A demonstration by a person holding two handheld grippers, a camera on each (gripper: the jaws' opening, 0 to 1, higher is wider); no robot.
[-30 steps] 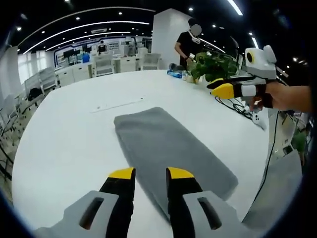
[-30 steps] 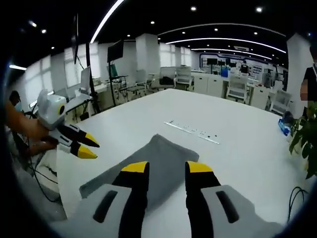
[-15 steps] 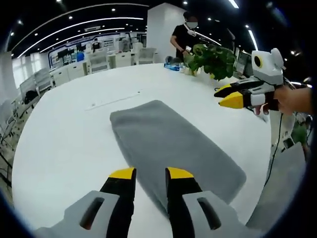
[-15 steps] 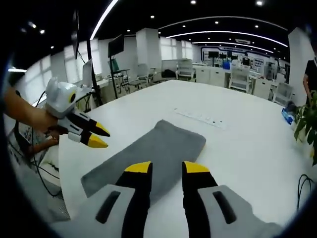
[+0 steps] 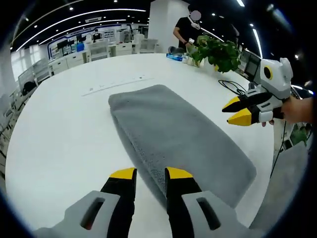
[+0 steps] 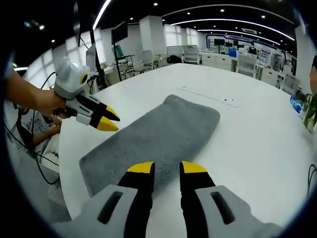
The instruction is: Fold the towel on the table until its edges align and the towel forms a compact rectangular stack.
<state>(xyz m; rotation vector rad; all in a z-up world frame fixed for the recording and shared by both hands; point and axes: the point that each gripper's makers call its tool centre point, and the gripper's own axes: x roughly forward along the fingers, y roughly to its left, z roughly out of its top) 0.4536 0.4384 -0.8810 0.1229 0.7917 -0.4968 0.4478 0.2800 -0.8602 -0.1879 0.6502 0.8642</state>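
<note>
- In the left gripper view, the left gripper (image 5: 151, 173) with yellow-tipped black jaws is hovering low over the big round white table (image 5: 59, 129), its jaws standing a little apart and gripping nothing.
- The long grey terry towel (image 5: 173, 131) is lying flat just ahead of those jaws, one long edge passing under the right tip and the cloth stretching away forward and to the right.
- The right gripper (image 5: 237, 111) is hanging beyond the towel's far long edge, right of the jaws, a hand (image 5: 300, 109) behind it; its yellow tips are nearly together with nothing between them.
- Far ahead, a leafy green potted plant (image 5: 216, 52) is sitting by the table's rim, and a person in black (image 5: 186, 29) is standing behind it.
- In the right gripper view, the right gripper (image 6: 166, 167) is poised over the towel's (image 6: 158, 136) near long edge, jaws parted and empty.
- The left gripper (image 6: 110, 119) is reaching in from the left of the jaws above the towel's far side, tips slightly apart, holding nothing.
</note>
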